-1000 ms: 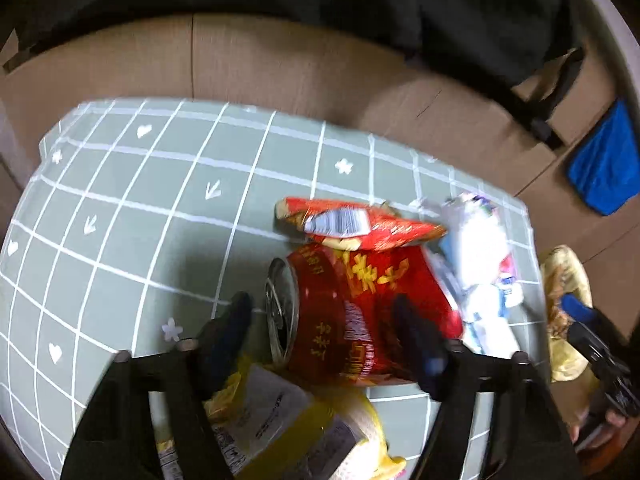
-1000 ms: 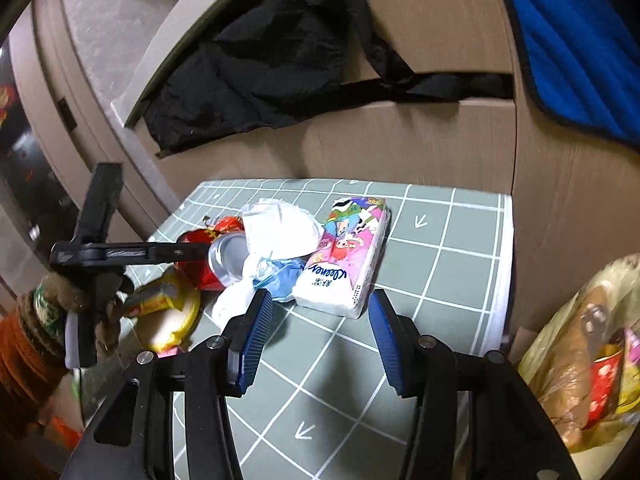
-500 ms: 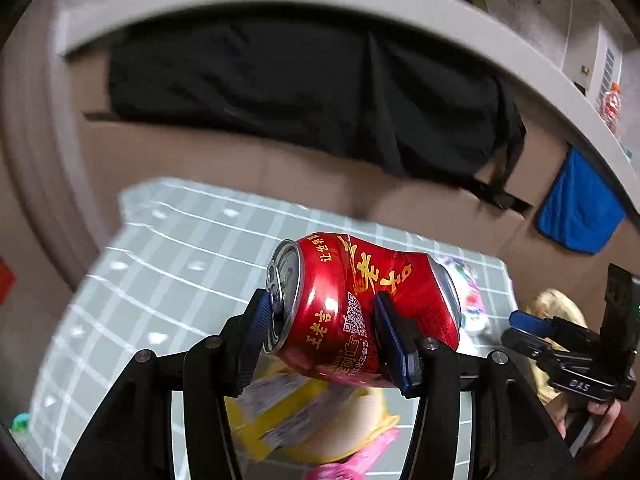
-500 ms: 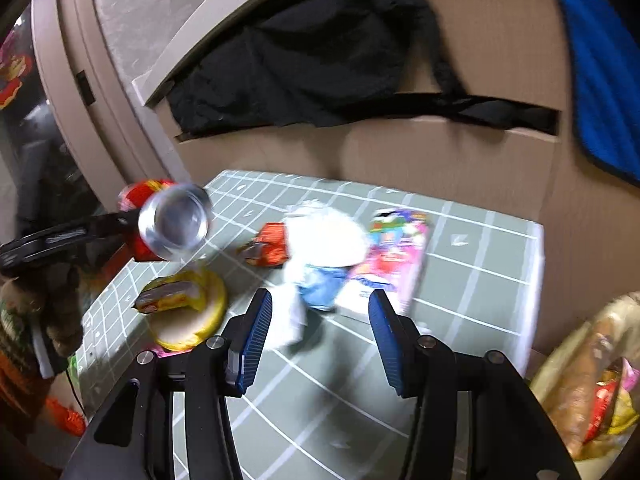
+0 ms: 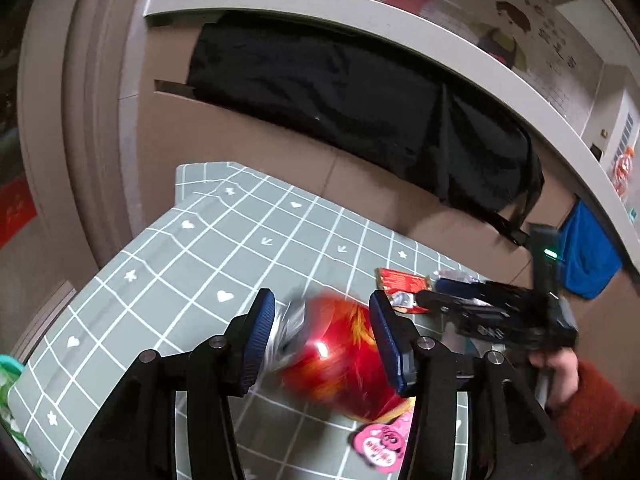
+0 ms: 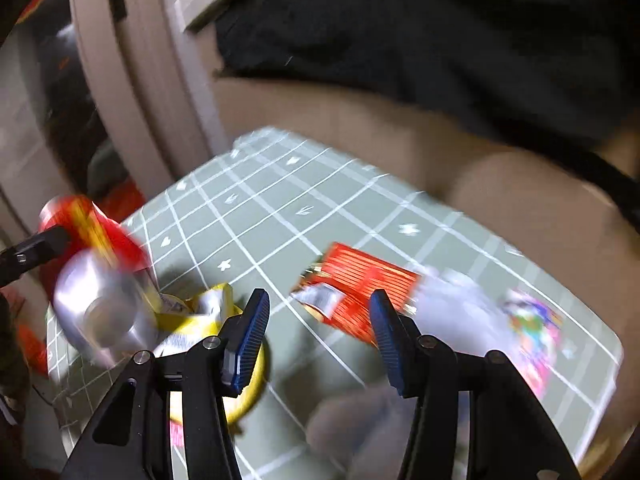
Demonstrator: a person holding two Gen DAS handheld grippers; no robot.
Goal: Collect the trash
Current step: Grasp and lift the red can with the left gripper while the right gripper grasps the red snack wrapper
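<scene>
My left gripper (image 5: 322, 332) has opened wide; the dented red drink can (image 5: 340, 364) is blurred between and below its fingers, free of the pads. The can also shows in the right wrist view (image 6: 92, 280), silver end toward me, beside the left gripper's finger (image 6: 32, 250). My right gripper (image 6: 316, 340) is open and empty above the green grid mat (image 6: 260, 208), over a red snack wrapper (image 6: 360, 284). A yellow wrapper (image 6: 192, 320) lies left of it, white tissue (image 6: 452, 304) and a colourful tissue pack (image 6: 532, 328) to the right.
A pink sticker-like wrapper (image 5: 380, 444) lies at the mat's near edge. A black cloth (image 5: 360, 96) hangs on the cardboard wall behind. A blue cloth (image 5: 588, 256) hangs at the right. A green-rimmed container (image 5: 8, 376) sits at far left.
The left gripper lifted the can off the mat, swung left, then opened; the can now blurs loose between the fingers. The right gripper moved left over the red wrapper.
</scene>
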